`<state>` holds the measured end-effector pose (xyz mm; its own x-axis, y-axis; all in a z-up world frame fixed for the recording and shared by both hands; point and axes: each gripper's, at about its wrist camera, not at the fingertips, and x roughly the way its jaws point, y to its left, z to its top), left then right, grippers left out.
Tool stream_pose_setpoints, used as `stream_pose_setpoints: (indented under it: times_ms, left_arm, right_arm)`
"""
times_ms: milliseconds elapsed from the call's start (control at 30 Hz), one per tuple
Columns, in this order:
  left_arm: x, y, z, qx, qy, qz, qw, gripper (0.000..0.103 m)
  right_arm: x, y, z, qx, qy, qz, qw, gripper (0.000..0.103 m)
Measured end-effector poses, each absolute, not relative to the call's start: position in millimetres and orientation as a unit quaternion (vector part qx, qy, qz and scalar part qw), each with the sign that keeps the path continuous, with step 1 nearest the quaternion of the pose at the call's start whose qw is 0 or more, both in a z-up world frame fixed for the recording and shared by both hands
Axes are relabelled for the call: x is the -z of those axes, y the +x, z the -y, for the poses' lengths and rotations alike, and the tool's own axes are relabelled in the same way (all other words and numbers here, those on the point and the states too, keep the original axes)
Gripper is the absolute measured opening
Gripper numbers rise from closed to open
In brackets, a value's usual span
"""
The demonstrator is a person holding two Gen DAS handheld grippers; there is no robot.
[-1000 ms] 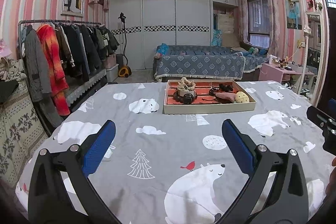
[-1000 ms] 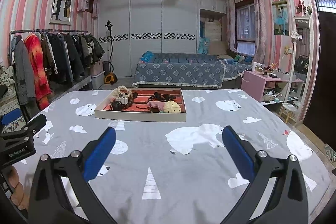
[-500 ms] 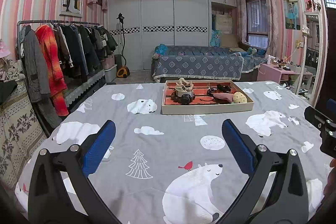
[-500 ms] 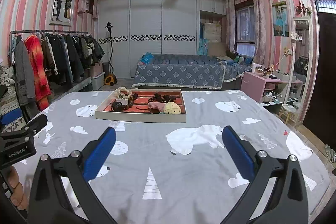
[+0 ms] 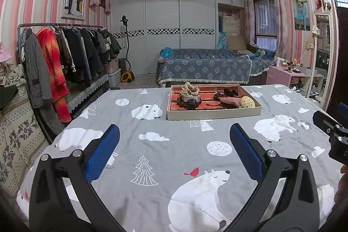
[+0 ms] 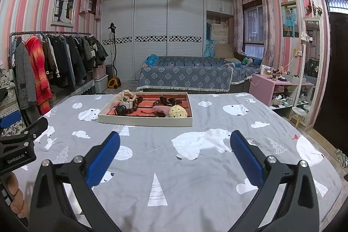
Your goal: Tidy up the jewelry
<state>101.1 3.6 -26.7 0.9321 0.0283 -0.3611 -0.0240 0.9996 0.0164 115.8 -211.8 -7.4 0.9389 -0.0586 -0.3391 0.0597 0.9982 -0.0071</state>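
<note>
Comparing with a second ago, your left tool (image 5: 174,140) and right tool (image 6: 175,141) hang agape, empty, barely shifted; tray (image 5: 214,115) jewelry unmoved.

I count two claws: my left claw (image 5: 174,136), blue fingers spread wide and empty, and my right claw (image 6: 175,137), likewise spread and empty. One tray (image 6: 143,121) sits on the bench (image 6: 195,166), above centre of the frame. Inside it I make out one pale bead bracelet (image 6: 127,95) at the tray's upper left, one yellow round plush piece (image 6: 178,112) at its lower right, one pink ribbed piece (image 6: 162,109) just beside that, and dark beaded items I cannot count apart. In the left wrist view I see one clothes rack (image 5: 61,25) at left, two framed pictures on the walls, and one bed (image 5: 206,69) behind the tray.
</note>
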Motion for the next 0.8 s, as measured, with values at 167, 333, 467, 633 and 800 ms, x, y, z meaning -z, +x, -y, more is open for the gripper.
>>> stream_pose_setpoints:
  times_ms: [167,333,467,633,800]
  left_arm:
    - [26.3,100.4,-2.6,-0.012,0.007,-0.184,0.983,0.098]
    - [26.3,100.6,-2.0,-0.011,0.007,-0.184,0.983,0.098]
    - [26.3,100.5,-1.8,-0.010,0.007,-0.184,0.983,0.098]
    - [26.6,100.7,-2.4,-0.007,0.003,-0.188,0.982,0.098]
    - [26.4,100.8,-4.8,-0.006,-0.004,-0.191,0.981,0.098]
  right_arm:
    - [6.7,116.5,211.7,0.030,0.002,-0.173,0.985,0.099]
    - [6.8,116.4,211.7,0.030,0.002,-0.173,0.984,0.099]
    - [6.2,116.6,211.7,0.030,0.002,-0.173,0.984,0.099]
    - [6.5,116.6,211.7,0.030,0.001,-0.175,0.984,0.099]
    - [6.9,116.5,211.6,0.031,0.001,-0.175,0.984,0.099]
